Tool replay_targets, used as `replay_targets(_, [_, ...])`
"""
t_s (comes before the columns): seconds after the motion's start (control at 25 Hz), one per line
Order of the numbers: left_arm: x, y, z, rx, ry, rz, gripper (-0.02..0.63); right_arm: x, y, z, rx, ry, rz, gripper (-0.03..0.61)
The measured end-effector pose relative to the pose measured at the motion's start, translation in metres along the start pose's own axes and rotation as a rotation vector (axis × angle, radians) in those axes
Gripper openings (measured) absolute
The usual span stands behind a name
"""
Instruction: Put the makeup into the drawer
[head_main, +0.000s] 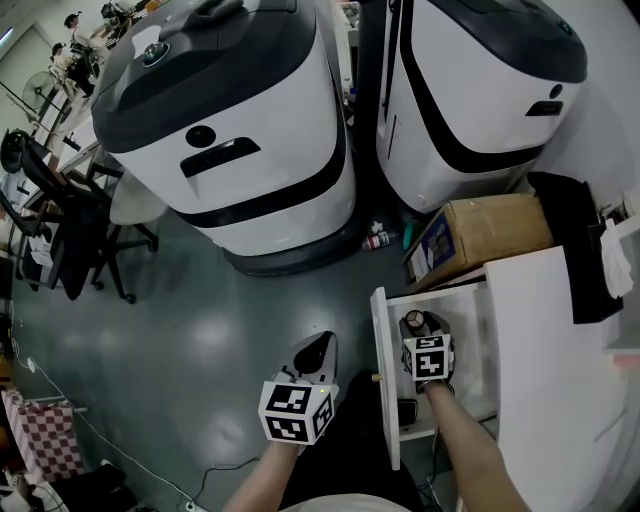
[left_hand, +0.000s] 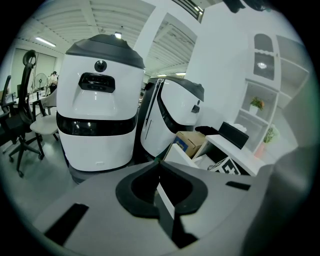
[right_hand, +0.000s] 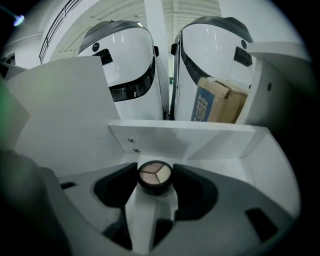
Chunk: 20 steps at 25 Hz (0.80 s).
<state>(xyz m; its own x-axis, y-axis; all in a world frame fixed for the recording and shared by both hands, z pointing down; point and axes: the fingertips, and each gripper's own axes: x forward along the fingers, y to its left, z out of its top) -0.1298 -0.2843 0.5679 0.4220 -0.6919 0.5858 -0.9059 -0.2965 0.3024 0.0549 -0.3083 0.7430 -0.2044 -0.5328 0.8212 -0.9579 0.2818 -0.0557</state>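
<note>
Over open drawer (head_main: 384, 385), right tongs (right_hand: 155, 178) clamp round makeup compact (right_hand: 154, 173).

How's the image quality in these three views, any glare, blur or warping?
Head view: sharp, light glare on the floor. Left gripper view: heavy fisheye bending, dark corners, close fingers soft. Right gripper view: same bending, makeup compact crisp, green flare at left edge.

This looks like a robotics lab or workshop sharing space with an open-plan office. Two large white-and-black machines (head_main: 230, 130) stand on a grey sealed floor (head_main: 200, 330), with a loose cable (head_main: 120, 448) trailing near the left. Office chairs (head_main: 70, 235) and desks with seated people (head_main: 75, 30) fill the far left under strip lights (left_hand: 45, 41). On the right are a cardboard box (head_main: 485, 235), a white desk (head_main: 545, 340) with an open drawer (head_main: 382, 340), and wall shelves (left_hand: 272, 75).
</note>
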Motion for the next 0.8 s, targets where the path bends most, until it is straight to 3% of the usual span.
replay_targets(0.8, [0.004, 0.002, -0.005, -0.011, 0.016, 0.001, 0.003, 0.011, 0.001, -0.018, 0.011, 0.083, 0.000, 0.224])
